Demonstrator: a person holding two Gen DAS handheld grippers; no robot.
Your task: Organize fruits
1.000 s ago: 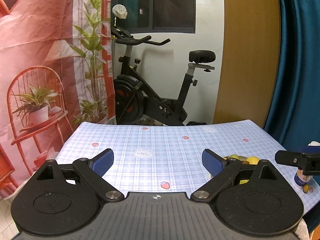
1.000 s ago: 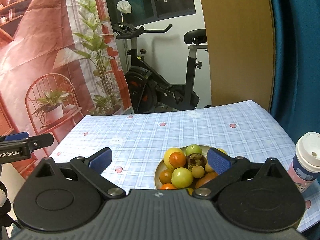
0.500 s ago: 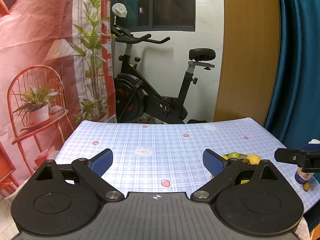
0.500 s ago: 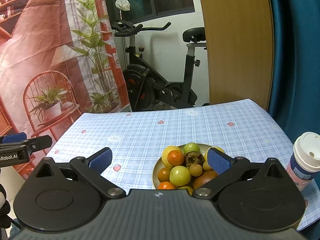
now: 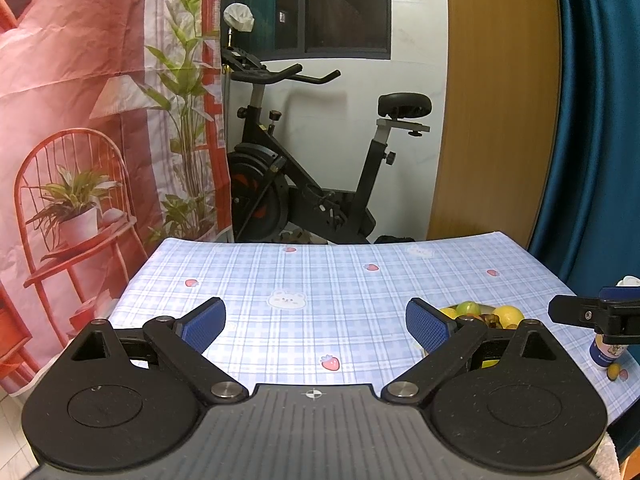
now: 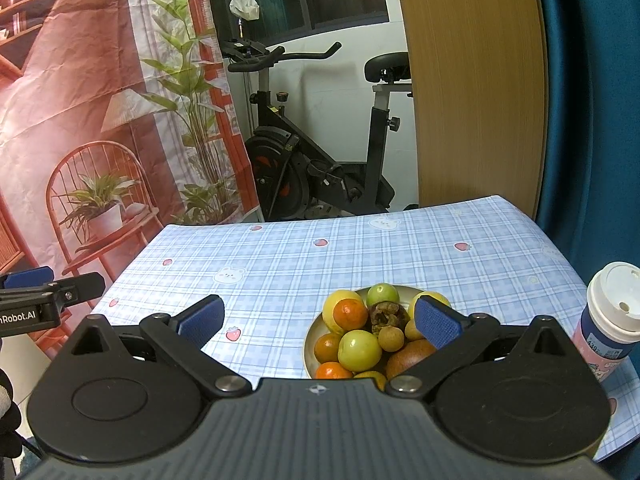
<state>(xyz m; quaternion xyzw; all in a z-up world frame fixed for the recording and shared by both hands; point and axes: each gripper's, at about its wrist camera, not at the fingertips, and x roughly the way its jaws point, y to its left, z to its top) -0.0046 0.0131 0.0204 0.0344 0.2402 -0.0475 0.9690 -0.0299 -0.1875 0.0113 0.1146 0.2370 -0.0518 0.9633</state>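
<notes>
A round plate [image 6: 311,347] piled with several fruits stands on the blue checked tablecloth: a yellow lemon [image 6: 335,305], oranges [image 6: 350,313], green fruits [image 6: 359,349], a dark wrinkled fruit [image 6: 383,314] and small brown ones. My right gripper [image 6: 318,322] is open and empty, held above the table's near edge with the plate just past its right finger. My left gripper [image 5: 316,324] is open and empty, to the left of the plate [image 5: 480,314], which its right finger partly hides.
A pink and blue cup with a white lid [image 6: 612,312] stands right of the plate. An exercise bike [image 5: 312,184] stands behind the table, with a red printed backdrop at left and a blue curtain at right. The right gripper's finger [image 5: 580,314] shows at the left view's right edge.
Both grippers have pulled back and risen slightly, so more of the plate shows in each view. Both stay open and empty.
</notes>
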